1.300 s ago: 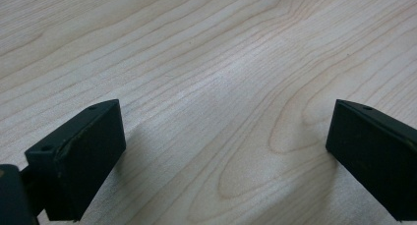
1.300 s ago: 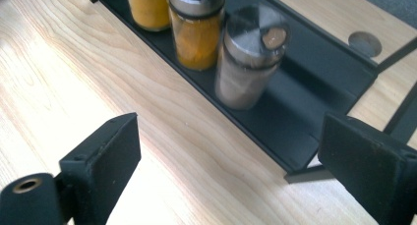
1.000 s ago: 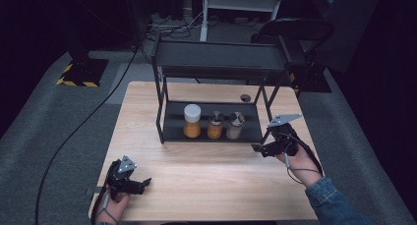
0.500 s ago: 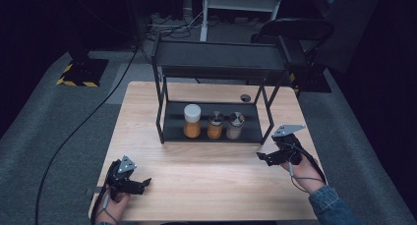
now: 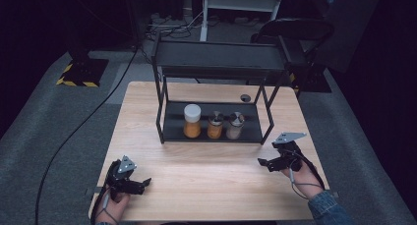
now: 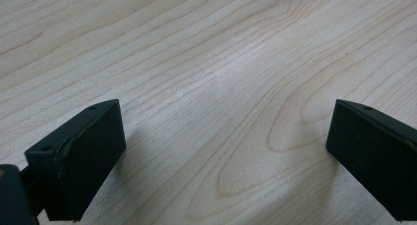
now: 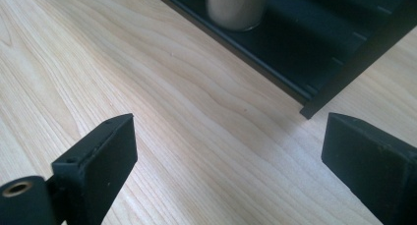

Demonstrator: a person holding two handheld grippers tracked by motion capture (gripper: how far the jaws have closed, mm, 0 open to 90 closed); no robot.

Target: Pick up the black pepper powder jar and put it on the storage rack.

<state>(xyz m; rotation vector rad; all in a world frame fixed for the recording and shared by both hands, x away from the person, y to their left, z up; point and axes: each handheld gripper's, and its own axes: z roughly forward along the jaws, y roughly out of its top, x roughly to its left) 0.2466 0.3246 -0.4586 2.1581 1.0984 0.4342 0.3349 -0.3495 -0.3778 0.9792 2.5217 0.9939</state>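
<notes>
High view: your left gripper (image 5: 140, 183) sits at the near left corner of the worktop (image 5: 211, 185), jaws apart and holding nothing; your right gripper (image 5: 264, 163) sits near the right edge, jaws also apart and empty, pointing left. The things nearest it are three jars on the bottom tray of the black rack (image 5: 216, 60): a white-lidded jar (image 5: 192, 121) on the left, an orange-filled jar (image 5: 215, 125) in the middle, a pale-filled jar (image 5: 235, 126) on the right. They stand just beside one another, so a wide approach on the pale one would likely nudge the middle one. The rack's near right leg (image 5: 268, 131) stands between your right gripper and the jars; a straight reach from here risks clipping it and shifting the whole rack. Left gripper view: bare wood grain between the two spread jaws, low over the surface; nothing at risk here unless you drag them. Right gripper view: the tray's front lip (image 7: 255, 58) and its corner lie just ahead, the pale-filled jar (image 7: 237, 6) beyond. Come in too low and a jaw may catch that lip; lift first.
</notes>
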